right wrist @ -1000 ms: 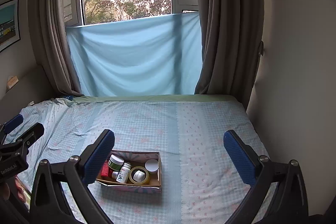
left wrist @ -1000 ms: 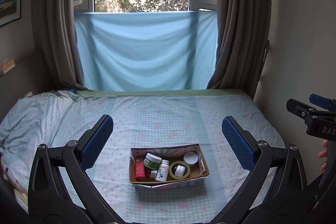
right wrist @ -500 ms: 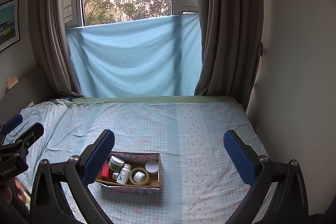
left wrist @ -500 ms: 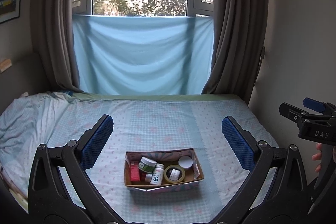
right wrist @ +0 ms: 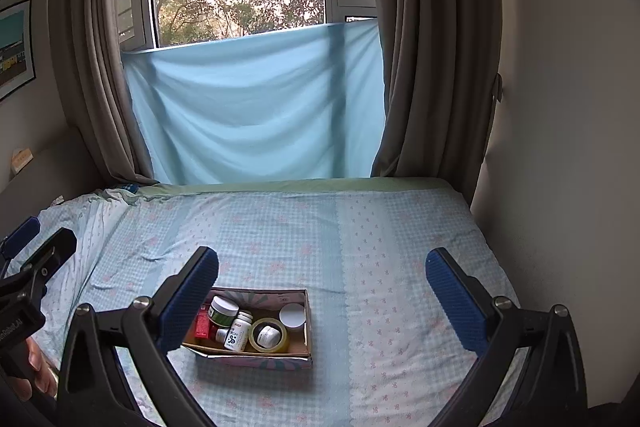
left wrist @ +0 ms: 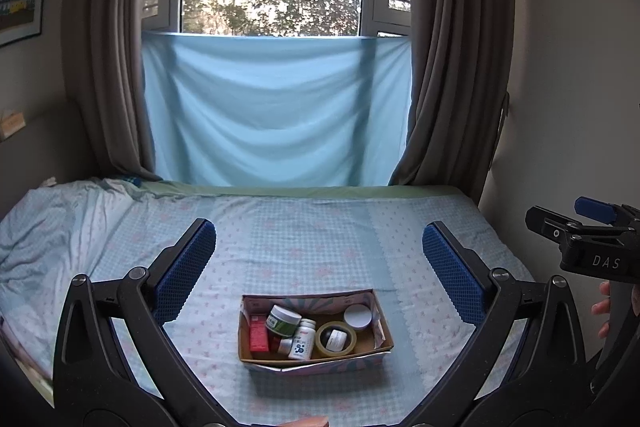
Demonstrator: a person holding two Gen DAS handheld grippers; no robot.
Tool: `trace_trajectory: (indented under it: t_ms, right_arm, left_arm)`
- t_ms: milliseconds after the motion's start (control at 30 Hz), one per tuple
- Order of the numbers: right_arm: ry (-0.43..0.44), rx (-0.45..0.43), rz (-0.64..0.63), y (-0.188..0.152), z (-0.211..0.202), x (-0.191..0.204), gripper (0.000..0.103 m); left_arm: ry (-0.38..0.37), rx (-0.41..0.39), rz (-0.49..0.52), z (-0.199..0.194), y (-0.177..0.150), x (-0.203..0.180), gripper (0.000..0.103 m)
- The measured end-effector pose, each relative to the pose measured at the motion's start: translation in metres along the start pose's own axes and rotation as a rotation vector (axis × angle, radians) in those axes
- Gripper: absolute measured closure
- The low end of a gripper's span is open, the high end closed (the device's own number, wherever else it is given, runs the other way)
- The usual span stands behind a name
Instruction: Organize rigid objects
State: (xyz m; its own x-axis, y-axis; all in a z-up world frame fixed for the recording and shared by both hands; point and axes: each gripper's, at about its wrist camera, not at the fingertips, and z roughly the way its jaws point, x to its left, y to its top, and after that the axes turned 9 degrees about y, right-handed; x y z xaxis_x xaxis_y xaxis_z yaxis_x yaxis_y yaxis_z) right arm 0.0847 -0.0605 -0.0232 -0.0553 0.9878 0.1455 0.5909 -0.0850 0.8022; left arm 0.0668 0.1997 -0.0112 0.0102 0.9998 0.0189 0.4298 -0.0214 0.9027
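Observation:
A shallow cardboard box (left wrist: 382,325) (right wrist: 307,323) sits on the bed. Inside lie a green-labelled jar (left wrist: 283,320) (right wrist: 222,310), a white pill bottle (left wrist: 303,339) (right wrist: 238,336), a red carton (left wrist: 259,335) (right wrist: 202,325), a tape roll (left wrist: 335,337) (right wrist: 269,335) with a small white jar in its hole, and a white lid (left wrist: 358,317) (right wrist: 292,317). My left gripper (left wrist: 319,269) hangs open above and short of the box, holding nothing. My right gripper (right wrist: 322,297) is open and empty too, with the box low between its fingers, nearer the left one.
The bed (right wrist: 360,247) has a light blue patterned sheet, rumpled at the left. A blue cloth (left wrist: 276,115) hangs under the window between brown curtains. A wall (right wrist: 560,147) runs along the bed's right side. A hand (left wrist: 604,311) holds the other gripper's handle.
The left wrist view has pulled back and tilted up: the box sits lower and smaller, more window shows. The right view is almost unchanged. Both grippers stay open.

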Motion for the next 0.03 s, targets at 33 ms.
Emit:
trace_trajectory:
  t_ms: [33]
  right_arm:
    - [0.000, 0.008, 0.003, -0.0008, 0.0034, 0.0002, 0.000]
  left_arm:
    - [-0.001, 0.012, 0.008, 0.0042, -0.0008, -0.0003, 0.000]
